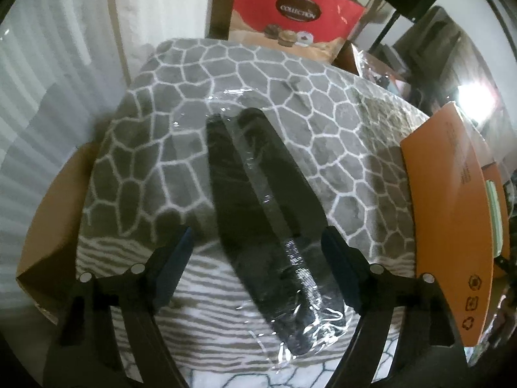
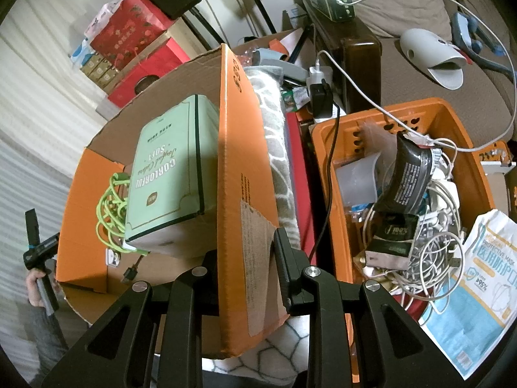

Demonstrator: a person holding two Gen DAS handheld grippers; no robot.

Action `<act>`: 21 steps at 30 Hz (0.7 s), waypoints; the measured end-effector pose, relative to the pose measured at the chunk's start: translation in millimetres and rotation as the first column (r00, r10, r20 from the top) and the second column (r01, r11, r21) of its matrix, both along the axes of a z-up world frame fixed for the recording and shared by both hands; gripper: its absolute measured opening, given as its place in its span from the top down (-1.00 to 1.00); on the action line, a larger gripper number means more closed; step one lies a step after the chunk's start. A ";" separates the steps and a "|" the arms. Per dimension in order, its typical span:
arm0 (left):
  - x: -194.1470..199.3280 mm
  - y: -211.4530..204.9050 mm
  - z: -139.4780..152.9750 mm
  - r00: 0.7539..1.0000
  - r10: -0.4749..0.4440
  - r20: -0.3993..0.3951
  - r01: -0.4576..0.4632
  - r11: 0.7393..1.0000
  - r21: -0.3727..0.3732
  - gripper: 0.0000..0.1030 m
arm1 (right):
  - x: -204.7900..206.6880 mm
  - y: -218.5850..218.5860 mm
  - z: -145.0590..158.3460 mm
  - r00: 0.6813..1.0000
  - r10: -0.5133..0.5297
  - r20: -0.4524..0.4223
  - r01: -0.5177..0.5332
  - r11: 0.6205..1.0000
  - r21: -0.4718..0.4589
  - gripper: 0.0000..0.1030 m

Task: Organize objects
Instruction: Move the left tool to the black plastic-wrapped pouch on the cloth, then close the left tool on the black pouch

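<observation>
On the left, the left gripper (image 1: pixel 257 268) hung over a grey blanket (image 1: pixel 181 113) with a white stone pattern, and a dark flat item in a clear plastic wrap (image 1: pixel 265 213) lay on the blanket between its blue pads (image 1: pixel 176 258). The jaws stood released on both sides of the wrap, and neither pad touched it. To grasp it well, I judged that the jaws should come down straight until the pads are level with the thick dark part, not with the loose film at the near end, because the film could slip or crumple. The soft blanket could also get caught, so the pads should close above the fabric.

On the right, the right gripper (image 2: pixel 247 262) was clenched on the upright orange flap (image 2: pixel 245 148) of a cardboard box (image 2: pixel 84 226). Inside the box stood a light green box (image 2: pixel 168 174) beside a bright green cord (image 2: pixel 111 207). It seemed wise to keep this flap steady, so that the opening would be free for the wrapped item. Further right, an orange basket (image 2: pixel 326 161) was full of white cables (image 2: pixel 429 236) and packets.
</observation>
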State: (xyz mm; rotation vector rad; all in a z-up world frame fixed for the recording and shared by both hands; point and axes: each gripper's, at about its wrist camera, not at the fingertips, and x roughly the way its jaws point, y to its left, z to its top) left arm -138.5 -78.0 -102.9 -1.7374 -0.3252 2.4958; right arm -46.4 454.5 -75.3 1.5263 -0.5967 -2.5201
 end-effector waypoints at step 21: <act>-9.1 28.2 -3.2 0.999 -0.016 -0.048 0.011 0.994 -0.105 0.83 | -1.5 -0.3 2.6 1.000 -0.005 -0.004 0.005 1.000 -0.008 0.54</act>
